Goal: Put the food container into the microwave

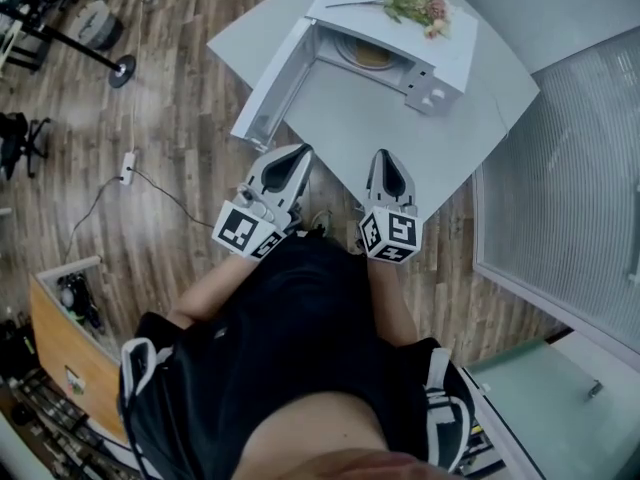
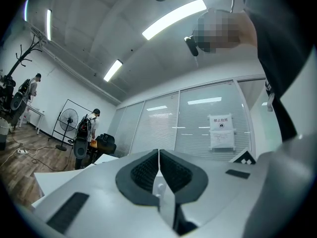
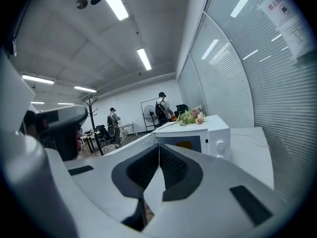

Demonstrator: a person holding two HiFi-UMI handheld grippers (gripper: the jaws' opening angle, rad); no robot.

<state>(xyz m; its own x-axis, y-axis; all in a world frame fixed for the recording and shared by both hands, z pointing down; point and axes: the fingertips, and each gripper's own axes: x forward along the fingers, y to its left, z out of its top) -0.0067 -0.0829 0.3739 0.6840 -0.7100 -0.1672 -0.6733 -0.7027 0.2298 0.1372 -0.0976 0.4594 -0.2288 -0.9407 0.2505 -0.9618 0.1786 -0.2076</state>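
A white microwave (image 1: 400, 38) stands on the grey table (image 1: 350, 118), its door (image 1: 270, 88) swung open to the left. Inside its cavity lies a round tan food container (image 1: 368, 53); it shows as an orange patch (image 3: 184, 145) in the right gripper view. My left gripper (image 1: 300, 151) and right gripper (image 1: 385, 156) hang side by side at the table's near edge, close to my body and well short of the microwave (image 3: 198, 133). The jaws of both are pressed together with nothing between them, in the left gripper view (image 2: 159, 152) and the right gripper view (image 3: 159, 148).
A bunch of flowers (image 1: 420, 6) lies on the microwave's top. A glass partition with blinds (image 1: 570, 188) runs along the right. A wooden crate (image 1: 60, 328) and cables (image 1: 130, 168) sit on the floor at the left. People stand far off by a fan (image 2: 68, 123).
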